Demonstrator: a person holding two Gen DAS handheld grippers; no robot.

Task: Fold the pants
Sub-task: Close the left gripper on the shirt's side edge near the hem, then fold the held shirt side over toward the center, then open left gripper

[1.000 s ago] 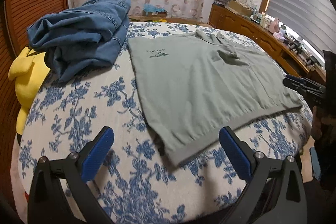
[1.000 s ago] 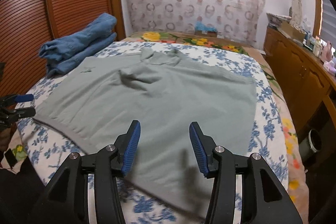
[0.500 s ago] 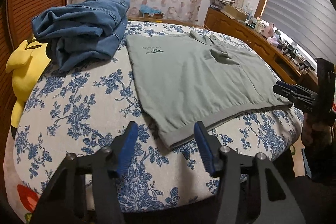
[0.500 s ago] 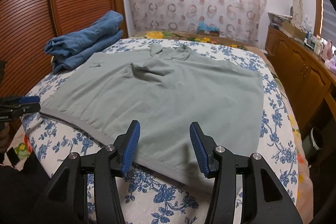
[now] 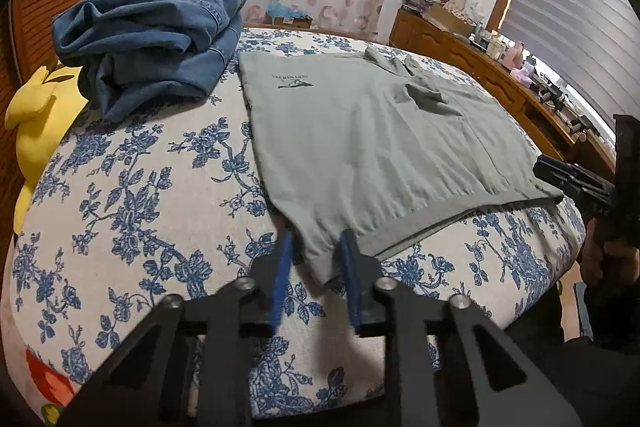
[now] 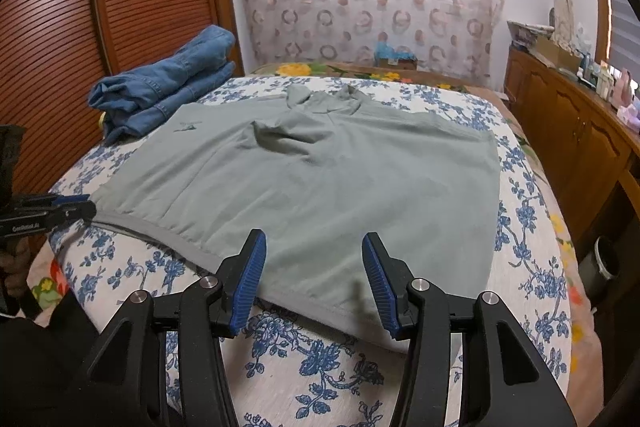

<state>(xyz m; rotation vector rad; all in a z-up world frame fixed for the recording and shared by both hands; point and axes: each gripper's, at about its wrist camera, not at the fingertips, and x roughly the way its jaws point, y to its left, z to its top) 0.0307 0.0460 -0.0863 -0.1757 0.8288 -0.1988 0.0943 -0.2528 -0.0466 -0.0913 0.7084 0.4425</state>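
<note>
Left wrist view: jeans [image 5: 156, 31] lie piled far left on the bed [image 5: 132, 195]; the left gripper [image 5: 316, 259], wide open a second ago, is closing around the grey shirt [image 5: 360, 131] corner. Right gripper [image 6: 314, 279] hovers half-open as before, empty.

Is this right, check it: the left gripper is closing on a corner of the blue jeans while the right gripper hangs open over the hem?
Not quite. The left gripper is closing on a corner of the grey-green shirt, as the left wrist view shows; the blue jeans lie untouched farther back. The right gripper does hang open over the hem.
</note>
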